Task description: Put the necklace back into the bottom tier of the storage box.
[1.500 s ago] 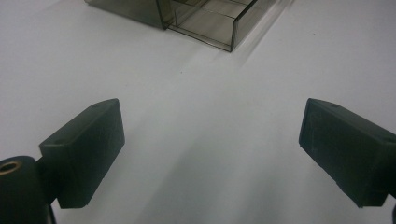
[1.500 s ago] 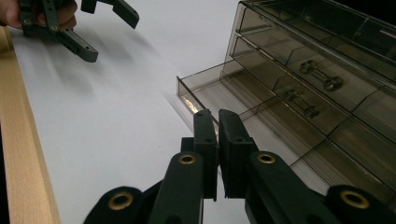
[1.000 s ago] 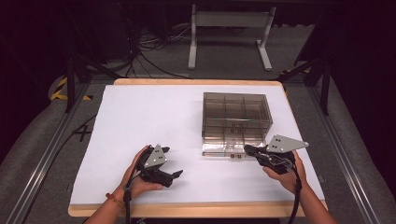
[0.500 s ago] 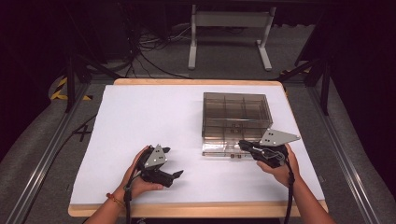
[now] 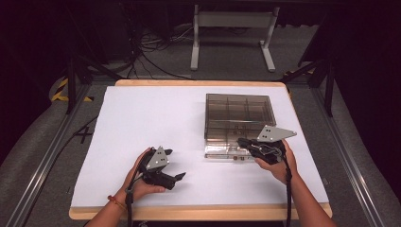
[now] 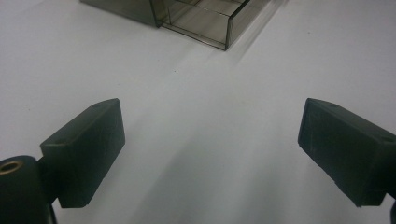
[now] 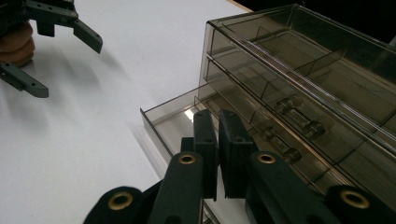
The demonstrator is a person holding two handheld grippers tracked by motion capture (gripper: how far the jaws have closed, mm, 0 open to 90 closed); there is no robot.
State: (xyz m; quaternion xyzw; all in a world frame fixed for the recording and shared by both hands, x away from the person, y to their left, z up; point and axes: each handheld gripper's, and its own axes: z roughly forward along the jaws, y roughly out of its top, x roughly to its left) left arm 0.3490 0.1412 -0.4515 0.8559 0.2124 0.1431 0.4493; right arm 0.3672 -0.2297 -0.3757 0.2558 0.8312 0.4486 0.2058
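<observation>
No text, label, brand or number can be read on anything in these pictures. The only sign-like marks lie on the floor left of the worktop: a dark cross mark (image 5: 85, 135) and a strip of yellow-and-black hazard tape (image 5: 64, 91), neither bearing any lettering.
</observation>
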